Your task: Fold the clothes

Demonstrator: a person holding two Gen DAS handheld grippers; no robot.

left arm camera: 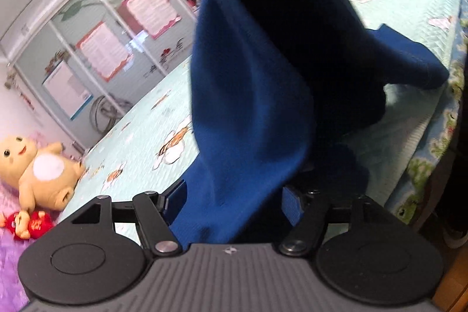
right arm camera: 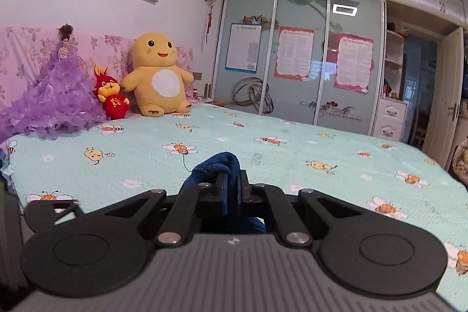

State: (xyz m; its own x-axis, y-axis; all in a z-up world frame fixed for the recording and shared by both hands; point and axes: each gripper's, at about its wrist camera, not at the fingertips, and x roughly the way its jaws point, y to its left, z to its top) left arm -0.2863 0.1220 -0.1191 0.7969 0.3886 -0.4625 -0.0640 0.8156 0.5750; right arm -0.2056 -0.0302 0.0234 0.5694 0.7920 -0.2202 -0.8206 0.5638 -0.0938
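A dark blue garment (left arm camera: 248, 78) hangs down in front of the left wrist camera, and its lower part trails onto the mint bee-print bedspread (left arm camera: 140, 130). My left gripper (left arm camera: 234, 195) is open, its jaws wide apart. The cloth hangs loosely between them, and its fingers (left arm camera: 175, 195) do not pinch it. In the right wrist view, my right gripper (right arm camera: 232, 180) is shut on a bunched fold of the same blue garment (right arm camera: 218, 163), held above the bedspread (right arm camera: 263, 142). The rest of the garment is hidden below that gripper.
A yellow plush toy (right arm camera: 158, 78), a red plush (right arm camera: 112, 101) and a purple-gowned doll (right arm camera: 55, 95) stand at the head of the bed. A sliding-door wardrobe (right arm camera: 298, 63) runs along the far side. The bed's edge (left arm camera: 433, 136) drops off at the right of the left wrist view.
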